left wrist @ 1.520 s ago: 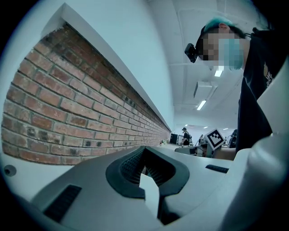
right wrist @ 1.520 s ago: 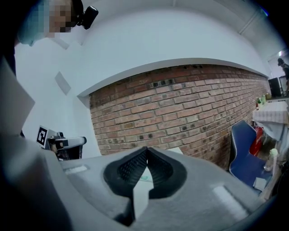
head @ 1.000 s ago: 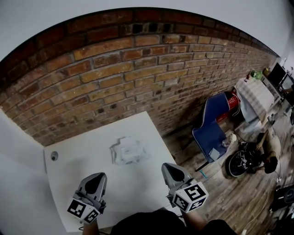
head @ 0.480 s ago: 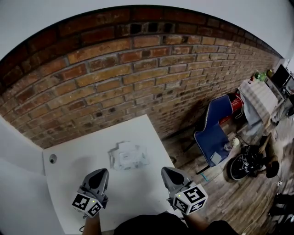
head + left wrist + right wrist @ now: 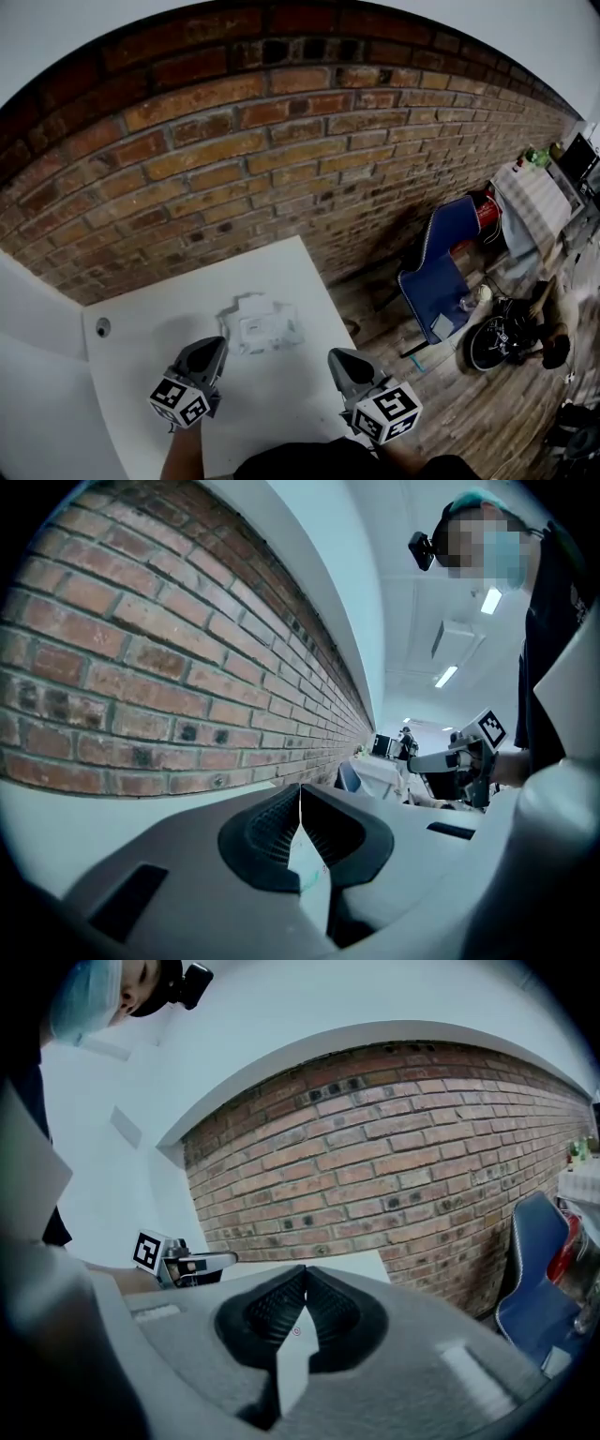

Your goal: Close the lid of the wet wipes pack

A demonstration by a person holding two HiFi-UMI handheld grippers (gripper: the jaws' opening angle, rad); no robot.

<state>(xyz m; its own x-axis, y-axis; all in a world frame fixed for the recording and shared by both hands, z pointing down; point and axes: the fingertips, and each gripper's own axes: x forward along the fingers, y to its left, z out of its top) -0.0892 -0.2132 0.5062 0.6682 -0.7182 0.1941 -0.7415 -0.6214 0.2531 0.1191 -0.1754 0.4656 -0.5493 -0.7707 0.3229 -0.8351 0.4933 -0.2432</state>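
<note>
My left gripper point(image 5: 214, 344) hovers low over the white table point(image 5: 131, 394), its two fingers pressed together at the tips with nothing between them. The left gripper view shows the ribbed black pads point(image 5: 273, 825) meeting in one thin line. My right gripper point(image 5: 336, 355) is the same, with its fingers closed tip to tip and nothing held, and it hangs near the table's right edge. The wet wipes pack point(image 5: 258, 325) lies flat on the table, a pale crinkled packet with a rectangular lid patch in its middle. From my left fingertips it sits at about 1 o'clock, just beside them but not touching. From my right fingertips it sits at about 10 o'clock, a little further off. I cannot tell from up here whether the lid flap stands raised or lies down. A small round hole point(image 5: 102, 327) sits in the tabletop at about 9 o'clock from the pack, near the left edge. The brick wall point(image 5: 234, 159) runs across at 12 o'clock beyond the table. A blue chair point(image 5: 436, 272) stands on the wooden floor point(image 5: 441, 403) at about 2 o'clock from my right gripper, well apart from the table. Each gripper carries its marker cube point(image 5: 180, 401) toward me, at about 6 o'clock from its fingertips.
</note>
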